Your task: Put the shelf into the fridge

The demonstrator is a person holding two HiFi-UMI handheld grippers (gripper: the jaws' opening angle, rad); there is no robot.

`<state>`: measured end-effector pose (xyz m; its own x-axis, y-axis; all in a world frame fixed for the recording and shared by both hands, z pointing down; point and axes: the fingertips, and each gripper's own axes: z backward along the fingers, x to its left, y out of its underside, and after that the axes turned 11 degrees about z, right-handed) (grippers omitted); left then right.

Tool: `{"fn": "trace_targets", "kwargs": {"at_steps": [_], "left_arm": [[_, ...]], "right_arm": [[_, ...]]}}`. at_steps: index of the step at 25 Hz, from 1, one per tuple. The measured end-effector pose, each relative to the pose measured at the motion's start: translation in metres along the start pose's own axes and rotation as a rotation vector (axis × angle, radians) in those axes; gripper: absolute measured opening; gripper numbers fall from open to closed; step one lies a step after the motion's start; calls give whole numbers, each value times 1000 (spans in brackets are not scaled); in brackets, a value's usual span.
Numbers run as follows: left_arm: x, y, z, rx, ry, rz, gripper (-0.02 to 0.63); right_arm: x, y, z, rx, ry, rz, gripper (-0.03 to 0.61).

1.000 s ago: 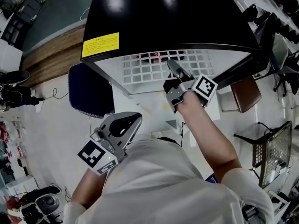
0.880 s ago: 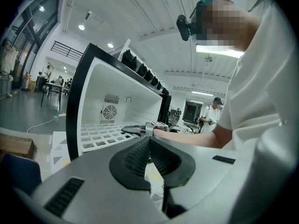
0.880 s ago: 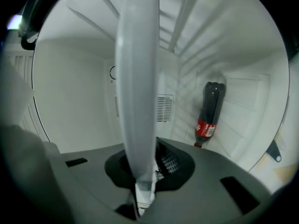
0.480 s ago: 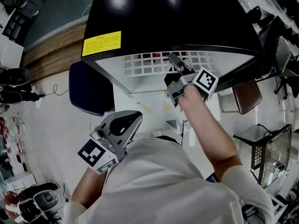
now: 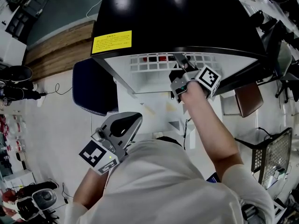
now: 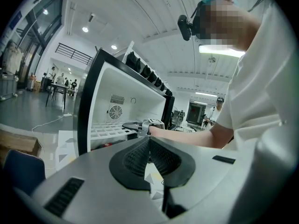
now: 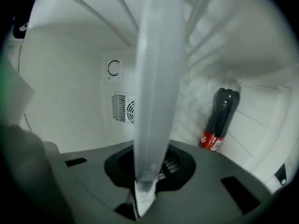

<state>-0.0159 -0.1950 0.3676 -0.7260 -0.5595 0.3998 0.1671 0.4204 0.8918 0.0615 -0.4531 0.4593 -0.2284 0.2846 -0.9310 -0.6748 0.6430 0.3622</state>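
Observation:
A black fridge (image 5: pixel 177 17) stands open in front of me, its inside white. The white wire shelf (image 5: pixel 149 64) lies level inside it, also in the left gripper view (image 6: pixel 105 129). My right gripper (image 5: pixel 181 62) reaches into the opening at the shelf's front edge. In its own view the shelf's rim (image 7: pixel 156 78) runs up between the jaws of that gripper (image 7: pixel 147 181), which are opening while the pads still touch it. My left gripper (image 5: pixel 125 123) hangs low by my body, shut and empty (image 6: pixel 149 143).
A dark cola bottle (image 7: pixel 219 118) with a red label stands at the fridge's back right, beside a fan vent (image 7: pixel 124 107). A dark blue panel (image 5: pixel 93 87) sits left of the opening, a brown chair (image 5: pixel 247 97) and a wire basket (image 5: pixel 275 153) to the right.
My right gripper has moved farther into the fridge opening and the shelf has slid deeper with it. The left gripper has stayed put.

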Motion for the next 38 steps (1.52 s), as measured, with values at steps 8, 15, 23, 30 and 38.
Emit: {"fn": "trace_targets", "kwargs": {"at_steps": [8, 15, 23, 30, 38], "left_arm": [[-2, 0, 24, -19, 14, -5, 18], [-2, 2, 56, -13, 39, -5, 18], [-6, 14, 90, -6, 99, -13, 18], [-7, 21, 123, 7, 140, -5, 18], [-14, 34, 150, 42, 203, -5, 18]], "right_arm": [[5, 5, 8, -7, -34, 129, 128], [15, 33, 44, 2, -27, 183, 173], [31, 74, 104, 8, 43, 307, 125], [53, 138, 164, 84, 140, 424, 68], [95, 190, 205, 168, 176, 678, 28]]}}
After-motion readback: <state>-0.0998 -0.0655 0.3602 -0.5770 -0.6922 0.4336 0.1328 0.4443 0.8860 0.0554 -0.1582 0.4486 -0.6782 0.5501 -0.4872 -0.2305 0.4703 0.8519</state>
